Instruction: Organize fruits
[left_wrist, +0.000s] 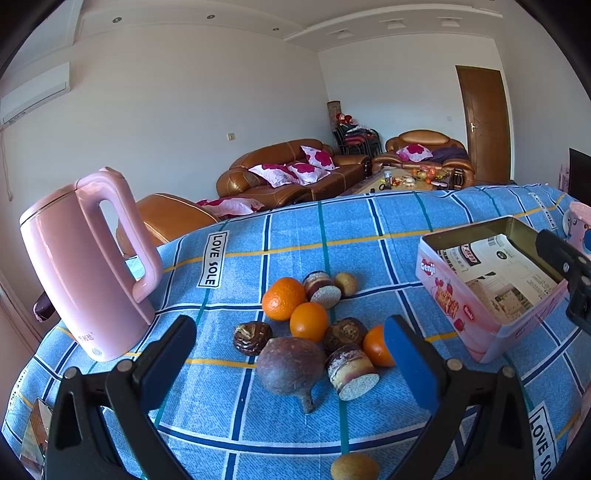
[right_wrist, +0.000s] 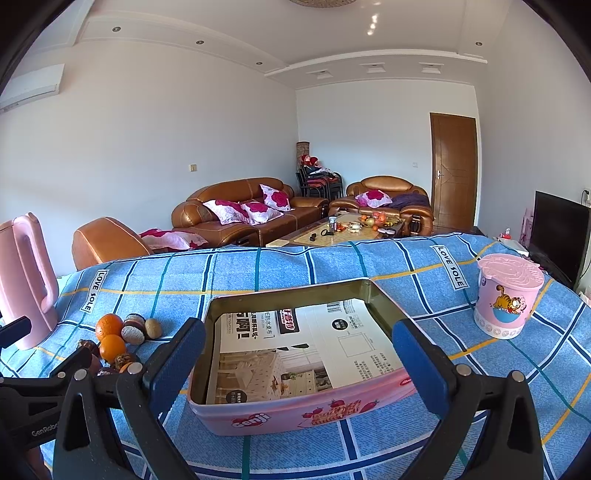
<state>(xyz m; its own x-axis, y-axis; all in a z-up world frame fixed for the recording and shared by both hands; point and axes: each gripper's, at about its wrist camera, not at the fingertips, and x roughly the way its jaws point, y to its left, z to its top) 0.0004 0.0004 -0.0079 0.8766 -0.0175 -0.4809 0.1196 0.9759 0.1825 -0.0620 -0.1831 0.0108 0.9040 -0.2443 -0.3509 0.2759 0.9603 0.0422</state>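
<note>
A pile of fruits lies on the blue checked tablecloth (left_wrist: 288, 236): three oranges (left_wrist: 283, 298), a large brown-purple fruit (left_wrist: 290, 365), cut purple pieces (left_wrist: 351, 369), dark round fruits (left_wrist: 252, 336) and a small kiwi (left_wrist: 345, 283). Another kiwi (left_wrist: 354, 467) lies at the near edge. My left gripper (left_wrist: 290, 363) is open, its jaws on either side of the large fruit. A pink tin box (right_wrist: 295, 369), lined with printed paper, stands to the right of the pile. My right gripper (right_wrist: 299, 373) is open, straddling the tin. The pile also shows at left in the right wrist view (right_wrist: 110, 339).
A pink kettle (left_wrist: 85, 258) stands left of the fruits. A pink lidded cup (right_wrist: 508, 295) stands at the table's right. Behind the table are brown sofas (right_wrist: 240, 210), a coffee table (right_wrist: 347, 229) and a door (right_wrist: 454, 170).
</note>
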